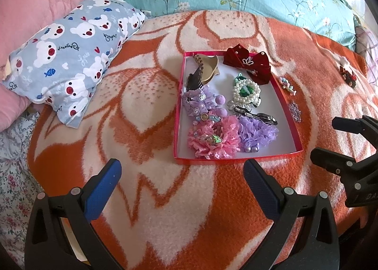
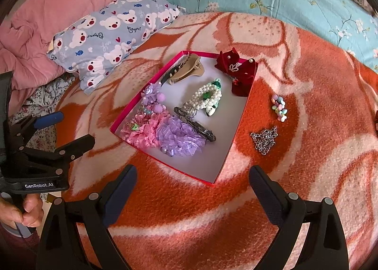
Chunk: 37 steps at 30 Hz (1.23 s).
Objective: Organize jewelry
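Two pieces at least lie loose on the blanket (image 2: 179, 206) outside the tray (image 2: 225, 162), which sits mid-frame in both views and already holds most of the pile: the chain (image 2: 264, 140), a crumpled silver heap right of centre in the right view, and the bead charm (image 2: 280, 106) just above it; a dark red clip (image 1: 347, 76) also shows far right in the left view. Your right gripper (image 2: 192, 182) hangs low-centre with its jaws spread wide and nothing between them, and your left gripper (image 1: 182, 175) is likewise wide open and empty at the bottom of its own frame. The chain is your likeliest trouble: I judge it will sag and slip if you pinch only a strand, and its links may catch in the fuzzy blanket, so a shallow grab could drag wool or drop half the heap short of the tray wall. The bead charm looks small and lumpy, so pads closing off-centre could squirt it sideways. Watch the tray too; it looks light, and clipping its red wall on the way in could shove or tip it and spill the pearl bracelet (image 2: 208, 95) or the purple scrunchie (image 2: 182, 137). The maroon bow (image 2: 238, 73) already overhangs the upper right corner, so a nudge there may knock it out.
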{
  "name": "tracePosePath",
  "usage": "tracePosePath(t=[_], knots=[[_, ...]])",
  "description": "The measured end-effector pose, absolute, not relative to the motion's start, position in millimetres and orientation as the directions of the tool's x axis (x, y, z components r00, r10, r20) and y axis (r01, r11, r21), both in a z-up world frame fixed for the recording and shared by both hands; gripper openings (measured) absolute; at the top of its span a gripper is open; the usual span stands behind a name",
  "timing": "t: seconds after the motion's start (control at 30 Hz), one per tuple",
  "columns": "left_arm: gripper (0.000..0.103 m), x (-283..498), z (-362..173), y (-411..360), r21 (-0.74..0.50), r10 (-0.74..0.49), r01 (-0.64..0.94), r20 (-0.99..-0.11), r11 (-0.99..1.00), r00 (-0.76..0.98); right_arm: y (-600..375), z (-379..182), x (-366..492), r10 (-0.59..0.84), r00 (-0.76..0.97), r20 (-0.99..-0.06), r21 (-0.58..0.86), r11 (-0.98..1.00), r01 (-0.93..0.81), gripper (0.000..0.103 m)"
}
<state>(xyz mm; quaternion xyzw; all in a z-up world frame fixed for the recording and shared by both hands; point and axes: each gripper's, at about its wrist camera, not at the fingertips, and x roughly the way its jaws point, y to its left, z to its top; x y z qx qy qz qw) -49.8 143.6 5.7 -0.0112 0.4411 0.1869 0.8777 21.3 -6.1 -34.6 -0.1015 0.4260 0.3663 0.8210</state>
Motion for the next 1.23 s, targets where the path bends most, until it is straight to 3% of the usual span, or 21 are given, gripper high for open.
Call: tracePosePath(t=[1.23], knots=[[0.103, -46.4, 5.5, 141.0, 0.124, 0.295, -0.330, -0.786, 0.936, 0.543, -7.9, -38.8, 24.3, 0.506, 0.362, -0.783, 0.153, 0.720, -0.677, 0.097]])
